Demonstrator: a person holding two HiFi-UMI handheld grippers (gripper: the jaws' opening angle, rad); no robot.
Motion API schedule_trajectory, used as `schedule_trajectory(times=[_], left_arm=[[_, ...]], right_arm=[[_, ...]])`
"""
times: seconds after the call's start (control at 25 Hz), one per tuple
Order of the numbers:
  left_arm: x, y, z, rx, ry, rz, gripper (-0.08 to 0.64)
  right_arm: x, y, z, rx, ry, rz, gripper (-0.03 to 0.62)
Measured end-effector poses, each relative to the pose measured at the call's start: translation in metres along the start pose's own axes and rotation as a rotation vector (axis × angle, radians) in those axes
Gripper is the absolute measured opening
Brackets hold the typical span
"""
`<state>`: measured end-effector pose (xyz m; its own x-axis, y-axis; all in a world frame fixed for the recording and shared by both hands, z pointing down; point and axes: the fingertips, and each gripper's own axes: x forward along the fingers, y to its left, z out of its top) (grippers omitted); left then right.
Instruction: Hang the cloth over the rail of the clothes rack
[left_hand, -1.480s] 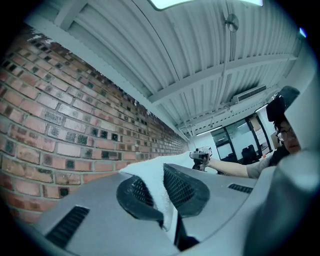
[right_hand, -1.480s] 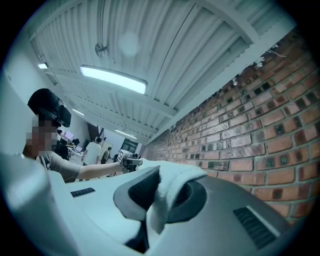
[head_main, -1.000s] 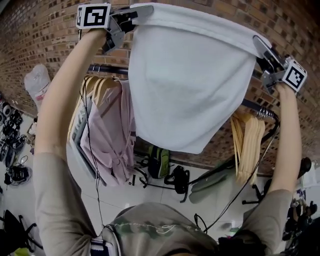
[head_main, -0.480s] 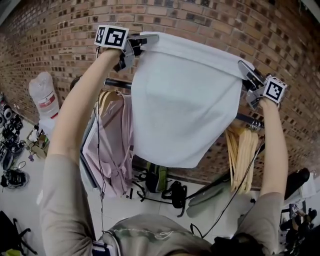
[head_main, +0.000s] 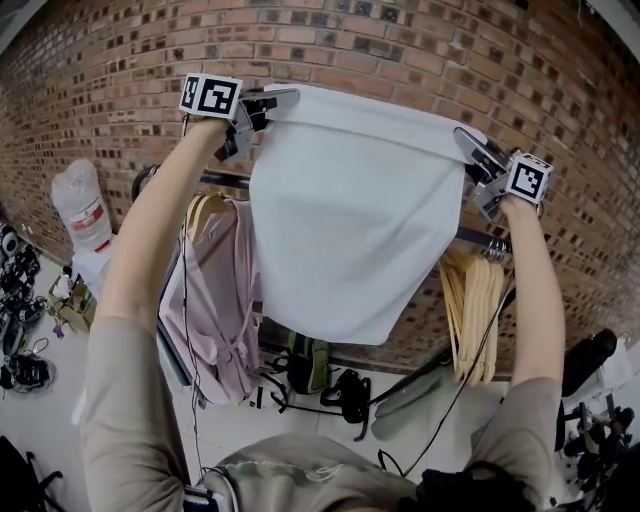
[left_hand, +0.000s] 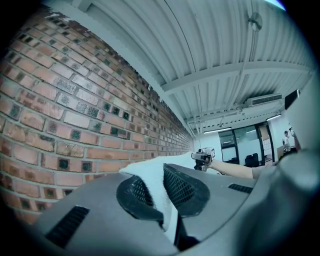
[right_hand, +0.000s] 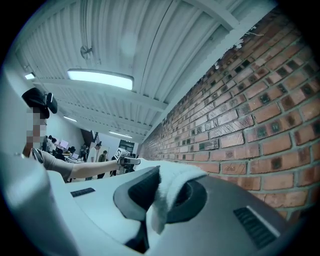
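The brick wall (head_main: 400, 40) stands just beyond both hand-held grippers. The cloth (head_main: 345, 220) hangs spread between them, top edge taut, draping below them and partly hiding the rail (head_main: 485, 242). The left hand-held gripper (head_main: 280, 97) is clenched on one top corner of the cloth — the right hand-held gripper (head_main: 468, 140) on the other.
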<state>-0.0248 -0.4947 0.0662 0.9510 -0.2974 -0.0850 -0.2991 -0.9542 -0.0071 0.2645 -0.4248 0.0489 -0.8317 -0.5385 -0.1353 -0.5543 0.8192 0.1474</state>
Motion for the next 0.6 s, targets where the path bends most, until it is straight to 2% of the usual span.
schedule_trajectory(times=[0.32, 0.36, 0.48, 0.6], left_arm=[[-0.005, -0.003, -0.004, -0.016, -0.003, -0.044, 0.017], [-0.005, -0.005, -0.005, -0.033, -0.006, -0.056, 0.017], [-0.01, -0.015, -0.011, -0.147, -0.048, -0.143, 0.017], [-0.01, -0.016, -0.021, -0.154, -0.04, -0.18, 0.017]], right_arm=[[-0.003, -0.001, -0.005, -0.001, 0.002, 0.0, 0.02], [-0.003, -0.001, -0.006, -0.003, 0.001, 0.003, 0.02], [-0.002, -0.001, -0.012, 0.003, -0.019, 0.019, 0.02], [-0.004, -0.008, -0.024, 0.017, -0.004, 0.021, 0.02]])
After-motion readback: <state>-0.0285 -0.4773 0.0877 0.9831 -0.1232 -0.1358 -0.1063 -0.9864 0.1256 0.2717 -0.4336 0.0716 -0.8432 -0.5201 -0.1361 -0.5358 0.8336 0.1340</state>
